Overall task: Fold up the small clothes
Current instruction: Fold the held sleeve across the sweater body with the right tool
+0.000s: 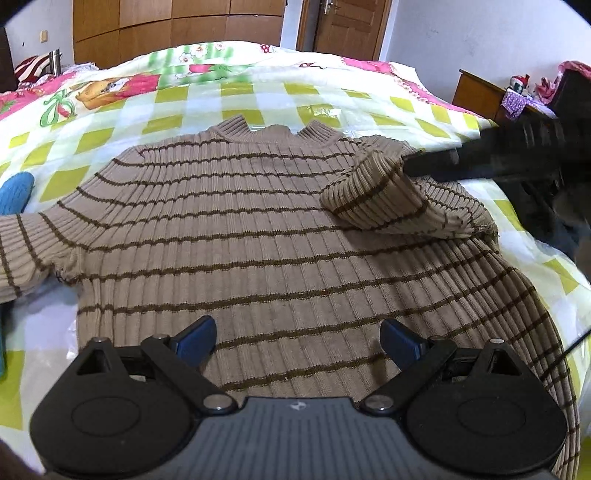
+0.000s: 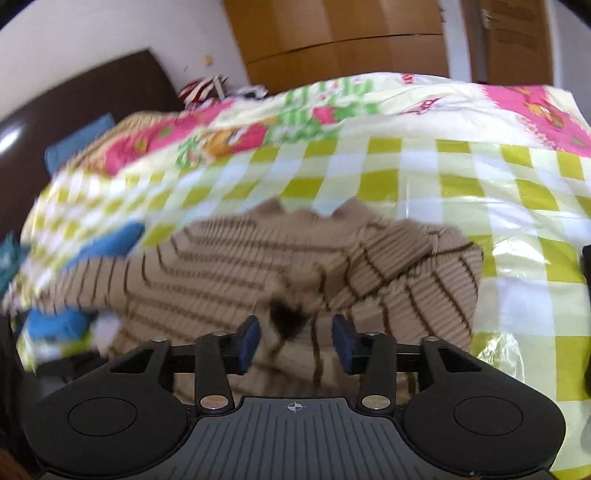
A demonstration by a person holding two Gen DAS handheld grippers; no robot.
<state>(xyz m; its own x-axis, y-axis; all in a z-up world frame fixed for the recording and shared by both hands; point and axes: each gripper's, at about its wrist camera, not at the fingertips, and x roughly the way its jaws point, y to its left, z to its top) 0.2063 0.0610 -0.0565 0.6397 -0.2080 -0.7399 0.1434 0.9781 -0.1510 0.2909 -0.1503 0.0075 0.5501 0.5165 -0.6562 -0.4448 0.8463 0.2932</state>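
Observation:
A tan sweater with thin brown stripes (image 1: 236, 229) lies flat on the bed, collar at the far side. Its right sleeve (image 1: 373, 192) is folded over onto the chest. My left gripper (image 1: 298, 341) is open and empty, hovering over the sweater's lower part. My right gripper (image 2: 296, 343) has its jaws partly apart with the sleeve cuff (image 2: 295, 314) between the pads; the view is blurred. In the left wrist view the right gripper (image 1: 410, 166) reaches in from the right, its tip at the sleeve cuff.
The bed has a green-and-white checked plastic cover (image 1: 236, 99) over a floral quilt (image 1: 110, 88). A blue cloth (image 1: 14, 192) lies at the left by the other sleeve (image 1: 22, 247). A wardrobe (image 1: 177, 26) and a door stand behind.

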